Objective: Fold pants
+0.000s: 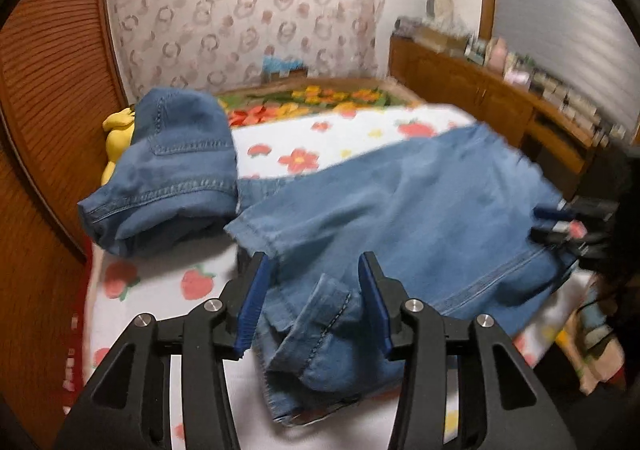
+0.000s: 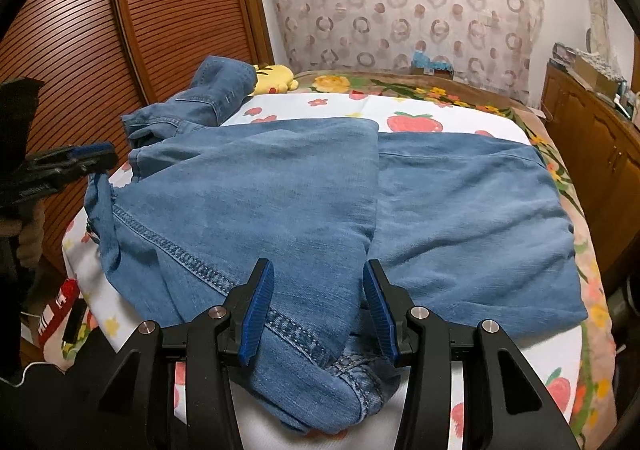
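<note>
Straddling jeans (image 2: pixel 280 193), both grippers (image 1: pixel 314 302) (image 2: pixel 318 302) prob. open.

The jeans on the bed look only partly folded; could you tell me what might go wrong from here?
1. The jeans hang past the near edge of the bed, so a tug could slide them off.
2. A second denim pile lies against them and could snag.
3. The left gripper and right gripper are open, so nothing holds the fold.

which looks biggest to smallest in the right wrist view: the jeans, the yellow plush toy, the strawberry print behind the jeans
1. jeans, by far the largest.
2. yellow plush toy and strawberry print look about alike; the toy is partly hidden and farther away, so I won't rank them.
</note>
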`<state>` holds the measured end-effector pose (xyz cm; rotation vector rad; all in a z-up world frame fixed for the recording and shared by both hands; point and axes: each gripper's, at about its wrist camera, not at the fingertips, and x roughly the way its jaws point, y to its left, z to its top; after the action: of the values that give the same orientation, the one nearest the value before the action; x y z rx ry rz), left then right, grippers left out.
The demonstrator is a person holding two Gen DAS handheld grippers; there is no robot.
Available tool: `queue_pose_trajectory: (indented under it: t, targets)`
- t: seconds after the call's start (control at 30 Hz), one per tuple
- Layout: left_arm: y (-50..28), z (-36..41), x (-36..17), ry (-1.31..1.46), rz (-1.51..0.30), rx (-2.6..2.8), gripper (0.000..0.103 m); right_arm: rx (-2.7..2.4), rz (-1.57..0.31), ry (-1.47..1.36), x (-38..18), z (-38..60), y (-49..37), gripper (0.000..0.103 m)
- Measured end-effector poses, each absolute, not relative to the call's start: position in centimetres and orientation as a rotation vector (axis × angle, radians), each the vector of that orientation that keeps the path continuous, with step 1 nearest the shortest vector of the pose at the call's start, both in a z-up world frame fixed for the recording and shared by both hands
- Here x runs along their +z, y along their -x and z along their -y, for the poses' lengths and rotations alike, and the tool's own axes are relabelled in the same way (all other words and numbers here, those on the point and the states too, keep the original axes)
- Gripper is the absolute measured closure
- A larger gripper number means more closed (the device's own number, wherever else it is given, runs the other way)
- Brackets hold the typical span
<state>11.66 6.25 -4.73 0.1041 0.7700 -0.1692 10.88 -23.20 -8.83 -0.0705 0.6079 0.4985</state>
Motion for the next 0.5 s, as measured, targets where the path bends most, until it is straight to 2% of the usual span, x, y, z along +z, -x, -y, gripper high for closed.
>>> queue_pose_trajectory:
  t: [0.3, 0.5]
  targets:
    - [-8.0, -9.7, -6.9, -0.174, -0.889, -0.139, 0.056, 0.496, -0.605, 0.059, -9.1, 23.8, -11.0, 0.055]
    - [-6.8, -10.7, -6.6, -0.141, -0.882, -0.137, 0.056, 0.496, -0.601, 0.056, -9.1, 23.9, -11.0, 0.055]
